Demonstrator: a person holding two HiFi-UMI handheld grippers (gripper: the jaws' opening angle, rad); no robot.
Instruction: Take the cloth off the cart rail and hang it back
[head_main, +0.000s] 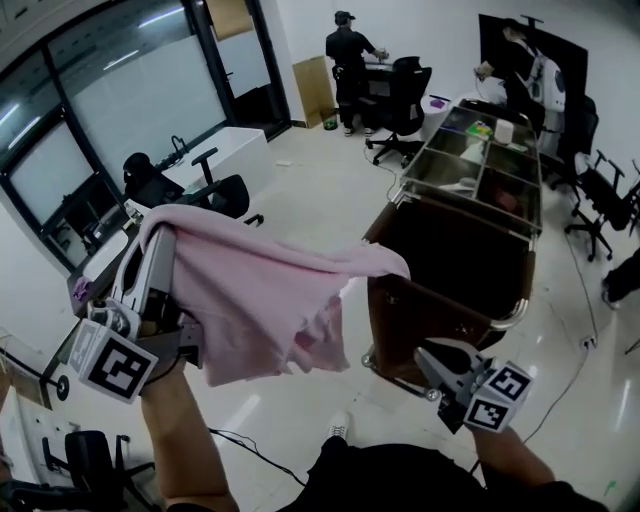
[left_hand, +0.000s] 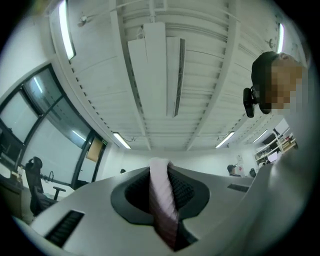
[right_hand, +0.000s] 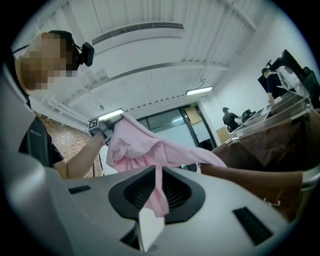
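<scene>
Reading the right gripper (head_main: 430, 353) is the hard part. From the head view it sits at 5 o'clock, and I cannot make out anything joining it to the cloth (head_main: 260, 290), because its tips are dark against the brown cart (head_main: 440, 270). Its own view settles the matter: a narrow fold of the cloth (right_hand: 145, 145), ending in a white tag (right_hand: 149, 227), runs down between the jaws, which are clenched on it.

The left gripper (head_main: 152, 250), at 9 o'clock, has its tips buried under the pink fabric. In its own view the jaws pinch a thin ridge of cloth (left_hand: 162, 195), and the rest is hidden behind the gripper's own body.

The cloth is held up in the air. Its long axis runs from 9 o'clock toward 3 o'clock, with the far tip pointing at the cart's near corner. Whether that tip touches the cart I cannot tell. Loose folds sag toward 6 o'clock.
</scene>
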